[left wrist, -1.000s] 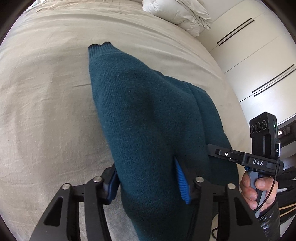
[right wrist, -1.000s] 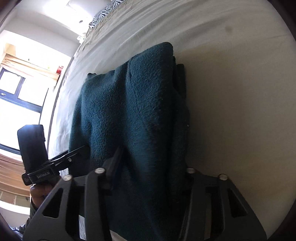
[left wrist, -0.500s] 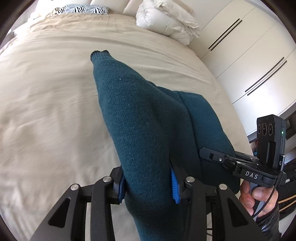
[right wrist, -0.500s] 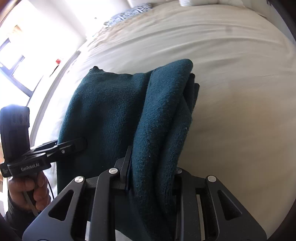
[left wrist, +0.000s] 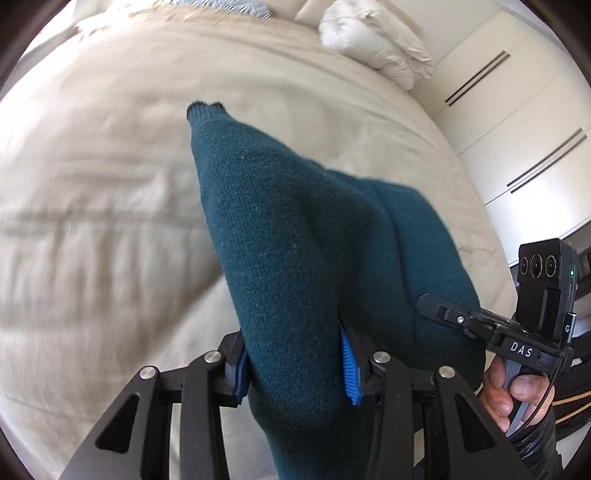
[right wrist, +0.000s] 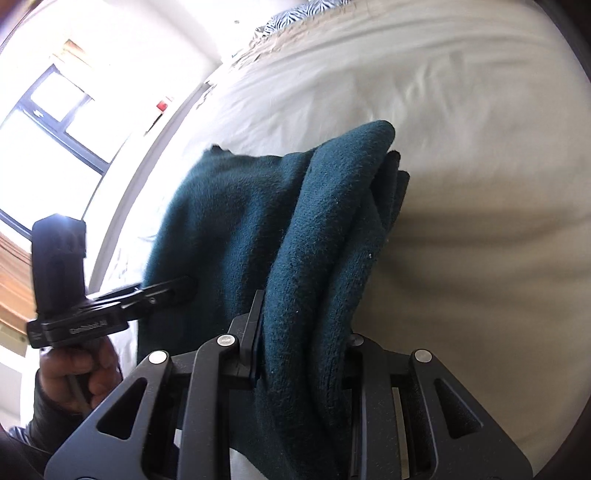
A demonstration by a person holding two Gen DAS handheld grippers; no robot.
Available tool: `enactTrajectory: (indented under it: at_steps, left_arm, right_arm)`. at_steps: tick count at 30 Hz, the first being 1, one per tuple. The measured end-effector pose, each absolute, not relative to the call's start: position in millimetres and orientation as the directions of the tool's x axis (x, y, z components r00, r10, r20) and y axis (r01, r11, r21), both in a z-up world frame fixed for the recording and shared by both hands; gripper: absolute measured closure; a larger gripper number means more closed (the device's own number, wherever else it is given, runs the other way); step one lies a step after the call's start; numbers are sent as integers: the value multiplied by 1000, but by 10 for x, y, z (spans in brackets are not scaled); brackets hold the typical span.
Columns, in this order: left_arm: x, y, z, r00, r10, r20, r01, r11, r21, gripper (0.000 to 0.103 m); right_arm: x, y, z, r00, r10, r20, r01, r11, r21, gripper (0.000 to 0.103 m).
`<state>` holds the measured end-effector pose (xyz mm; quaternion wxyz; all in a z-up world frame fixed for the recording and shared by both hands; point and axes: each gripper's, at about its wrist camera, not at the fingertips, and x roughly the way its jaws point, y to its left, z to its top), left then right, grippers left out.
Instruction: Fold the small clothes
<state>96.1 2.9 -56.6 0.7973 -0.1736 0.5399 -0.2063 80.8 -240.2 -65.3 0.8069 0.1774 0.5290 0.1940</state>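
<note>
A dark teal knit sweater (left wrist: pixel 295 240) hangs folded lengthwise over the beige bed (left wrist: pixel 92 221), its ribbed cuff end pointing away. My left gripper (left wrist: pixel 295 365) presses its blue pads on a thick fold at the near end, and its jaws are opening slightly. My right gripper (right wrist: pixel 303 336) is shut on the bundled layers of the sweater (right wrist: pixel 258 221) at the other near corner. Each wrist view shows the other gripper in a hand: the right gripper (left wrist: pixel 424 299) at the sweater's right edge, the left gripper (right wrist: pixel 184 286) at its left edge.
White pillows (left wrist: pixel 373 40) lie at the head of the bed, with a zebra-print cushion (right wrist: pixel 295 14) beside them. White wardrobe doors (left wrist: pixel 517 110) stand along the right side. A bright window (right wrist: pixel 55 122) is beyond the bed's left edge (right wrist: pixel 155 155).
Both grippers have drawn back across the bed together, carrying the sweater; more of the bed and pillows shows. Both pairs of jaws have narrowed on the fabric.
</note>
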Motion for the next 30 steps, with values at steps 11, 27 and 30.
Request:
enactTrajectory:
  at_steps: [11, 27, 30]
  left_arm:
    - [923, 17, -726, 374, -531, -760, 120, 841, -528, 42]
    - [608, 339, -744, 416, -527, -741, 40, 825, -563, 29]
    - [571, 287, -757, 404, -528, -747, 58, 830, -555, 29]
  right_arm:
    - [655, -2645, -1109, 391, 589, -708, 23, 762, 647, 61]
    - [119, -3099, -1154, 412, 649, -639, 76, 675, 734, 58]
    - [84, -3001, -1201, 392, 646, -654, 70, 688, 722, 58]
